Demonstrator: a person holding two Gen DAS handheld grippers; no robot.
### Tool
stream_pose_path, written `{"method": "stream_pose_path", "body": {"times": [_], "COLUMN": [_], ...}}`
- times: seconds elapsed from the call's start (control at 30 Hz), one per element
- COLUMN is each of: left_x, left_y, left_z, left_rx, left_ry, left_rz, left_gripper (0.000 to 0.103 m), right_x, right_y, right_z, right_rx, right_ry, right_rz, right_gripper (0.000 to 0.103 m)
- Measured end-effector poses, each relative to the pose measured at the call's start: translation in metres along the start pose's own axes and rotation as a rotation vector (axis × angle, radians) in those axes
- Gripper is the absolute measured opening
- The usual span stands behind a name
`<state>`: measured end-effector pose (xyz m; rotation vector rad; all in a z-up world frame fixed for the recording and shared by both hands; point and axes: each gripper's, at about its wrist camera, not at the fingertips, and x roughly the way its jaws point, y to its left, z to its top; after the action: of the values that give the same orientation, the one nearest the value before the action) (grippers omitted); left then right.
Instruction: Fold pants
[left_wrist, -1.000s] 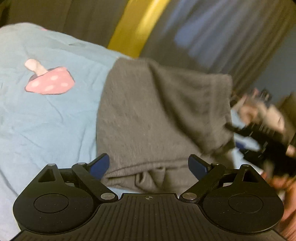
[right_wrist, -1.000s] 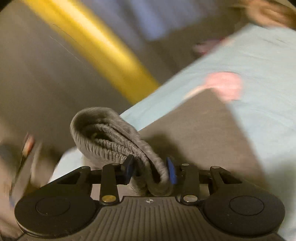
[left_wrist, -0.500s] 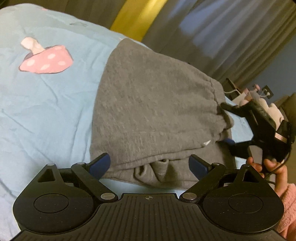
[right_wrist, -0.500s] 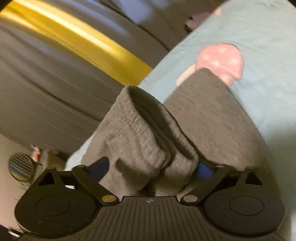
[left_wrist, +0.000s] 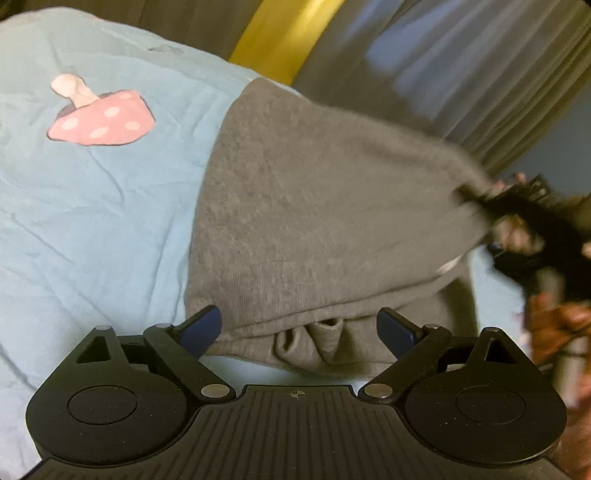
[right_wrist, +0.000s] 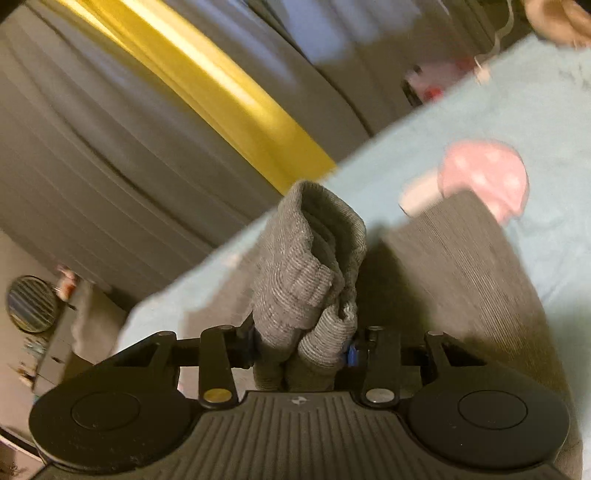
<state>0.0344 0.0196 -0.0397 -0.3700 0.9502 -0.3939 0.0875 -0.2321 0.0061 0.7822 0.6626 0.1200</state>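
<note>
We saw the pants (left_wrist: 314, 206) on the blue sheet (left_wrist: 103, 206). The right gripper (right_wrist: 301, 343) was closing on their bunched waistband (right_wrist: 306, 266); the left gripper (left_wrist: 299, 328) stood wide, empty, at their near edge.

The grey knit pants (left_wrist: 314, 221) lie folded on the blue bedsheet (left_wrist: 92, 221), beside its mushroom print (left_wrist: 103, 118). One ribbed corner is lifted.

The left gripper (left_wrist: 299, 328) is held wide open. The right gripper (right_wrist: 301, 345), at three o'clock of it, is seen closing on bunched fabric.
</note>
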Motion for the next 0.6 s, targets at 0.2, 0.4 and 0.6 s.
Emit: {"method": "stream_pose_path", "body": {"times": [0.2, 0.4, 0.6], "left_x": [0.004, 0.002, -0.010], "left_y": [-0.019, -0.005, 0.008], "left_z": [-0.003, -0.001, 0.001], "left_rx": [0.087, -0.014, -0.080], "left_ry": [-0.006, -0.010, -0.071], "left_rz": [0.131, 0.237, 0.244], "left_gripper": [0.096, 0.096, 0.093], "right_x": [-0.045, -0.069, -0.084], "right_y": [0.028, 0.047, 0.055], "right_z": [0.003, 0.008, 0.016], "right_rx": [-0.022, -0.024, -0.045], "right_ry": [-0.063, -0.105, -0.141], "right_rz": [0.110, 0.171, 0.183], "right_gripper": [0.042, 0.042, 0.042]}}
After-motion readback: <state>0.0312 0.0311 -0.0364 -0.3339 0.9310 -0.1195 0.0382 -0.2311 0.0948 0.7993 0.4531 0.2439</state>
